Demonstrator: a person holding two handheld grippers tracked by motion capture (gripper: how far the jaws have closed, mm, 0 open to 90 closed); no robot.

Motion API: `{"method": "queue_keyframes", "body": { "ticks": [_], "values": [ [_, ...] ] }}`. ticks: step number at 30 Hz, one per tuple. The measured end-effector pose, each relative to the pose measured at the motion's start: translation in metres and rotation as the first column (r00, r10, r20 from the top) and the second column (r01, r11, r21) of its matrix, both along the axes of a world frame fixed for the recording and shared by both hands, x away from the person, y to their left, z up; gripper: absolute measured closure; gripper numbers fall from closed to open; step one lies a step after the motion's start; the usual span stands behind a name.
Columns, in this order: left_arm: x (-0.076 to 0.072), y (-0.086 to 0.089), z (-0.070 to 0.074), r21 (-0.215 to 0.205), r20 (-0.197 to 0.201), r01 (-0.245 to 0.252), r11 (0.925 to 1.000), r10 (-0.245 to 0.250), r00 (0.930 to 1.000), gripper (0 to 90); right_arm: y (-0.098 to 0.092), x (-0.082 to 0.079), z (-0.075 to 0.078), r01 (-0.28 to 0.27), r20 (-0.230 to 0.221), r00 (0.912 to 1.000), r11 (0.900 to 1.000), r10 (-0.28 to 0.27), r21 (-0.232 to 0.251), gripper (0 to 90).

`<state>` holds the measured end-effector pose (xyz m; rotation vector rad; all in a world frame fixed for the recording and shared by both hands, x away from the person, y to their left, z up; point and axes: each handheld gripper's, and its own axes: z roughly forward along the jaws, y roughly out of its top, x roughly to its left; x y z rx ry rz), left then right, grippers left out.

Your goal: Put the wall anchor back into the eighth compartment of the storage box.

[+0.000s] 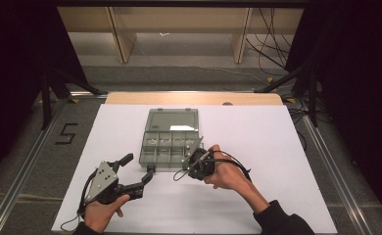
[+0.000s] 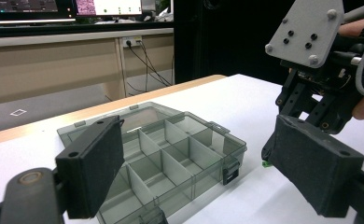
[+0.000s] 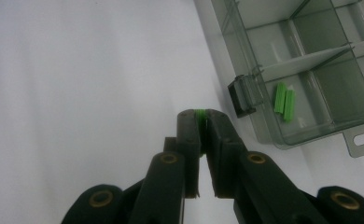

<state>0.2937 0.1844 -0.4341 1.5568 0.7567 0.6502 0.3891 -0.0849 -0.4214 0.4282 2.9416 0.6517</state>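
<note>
Pinching one green piece (image 3: 200,113), right tool (image 3: 201,116)

A black numeral "5" (image 1: 67,133) on the grey floor left of the table (image 1: 277,147).

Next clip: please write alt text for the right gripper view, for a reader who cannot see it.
The right hand-held gripper is shut on a small green piece at its tips, over a white table. Beside it stands an open, clear grey compartment box, with two more green pieces lying in a corner compartment near its black latch.
</note>
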Motion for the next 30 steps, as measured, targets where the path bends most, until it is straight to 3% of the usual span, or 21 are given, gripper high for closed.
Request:
{"method": "queue_keyframes", "body": {
  "ticks": [17,30],
  "values": [
    [0.000,0.000,0.000,0.002,0.000,-0.001,1.0000,0.001,1.0000,16.6,-0.004,0.011,0.013,0.032,0.026,0.9991,0.999,-0.033,0.041,84.4],
    [0.000,0.001,0.000,0.006,-0.001,-0.006,1.0000,0.006,1.0000,16.6,0.001,0.031,0.015,0.076,0.043,0.9960,0.995,-0.079,0.063,84.4]
  ]
}}
